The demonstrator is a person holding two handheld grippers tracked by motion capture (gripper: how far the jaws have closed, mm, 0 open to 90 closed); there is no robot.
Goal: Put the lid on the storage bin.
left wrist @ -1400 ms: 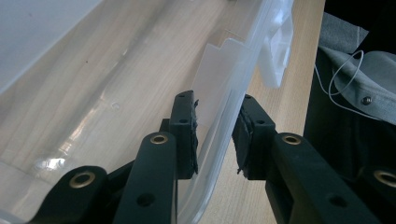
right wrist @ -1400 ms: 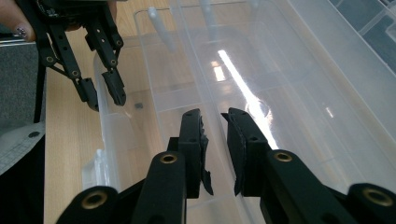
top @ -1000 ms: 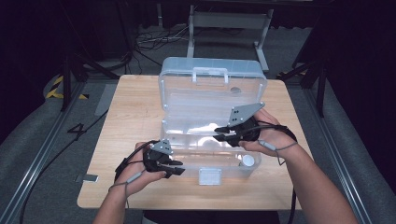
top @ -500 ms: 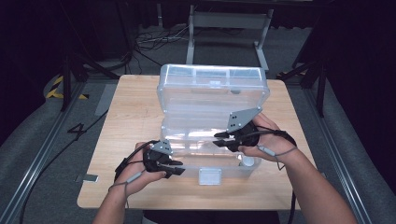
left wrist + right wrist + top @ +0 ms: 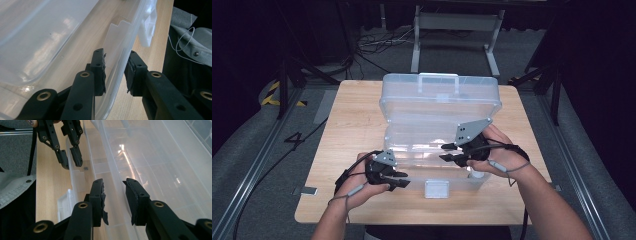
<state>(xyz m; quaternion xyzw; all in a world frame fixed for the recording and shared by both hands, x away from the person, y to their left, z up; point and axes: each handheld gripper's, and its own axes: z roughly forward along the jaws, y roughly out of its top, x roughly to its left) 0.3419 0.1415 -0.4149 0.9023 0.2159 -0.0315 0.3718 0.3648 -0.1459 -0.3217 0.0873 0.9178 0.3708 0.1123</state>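
**Two grippers working the rims of a clear plastic case**

A person is sitting at the near edge of a wooden table (image 5: 352, 120) and is holding a gripper in each hand. A large clear plastic case (image 5: 439, 145) is standing between the two grippers, its lid (image 5: 441, 102) tilting up and away from them, with a handle along its far top edge.

The left gripper (image 5: 401, 179) is reaching in at the near left corner of the case base. In the left gripper view its jaws are standing a moderate way apart, one on each side of the base's near wall (image 5: 120, 65); neither pad is visibly pressing the plastic, so it is straddling the wall rather than clamping it. A white latch (image 5: 147, 27) is hanging off the wall just ahead of the jaws, and the same latch (image 5: 436, 189) is showing in the high view to the right of the left gripper.

The right gripper (image 5: 446, 152) is reaching in from the right side, pointing toward the left gripper. In the right gripper view its jaws are also parted a moderate way, with a clear rim (image 5: 112, 185) running between them; the pads are not closing on it. The left gripper (image 5: 70, 161) is showing farther ahead.
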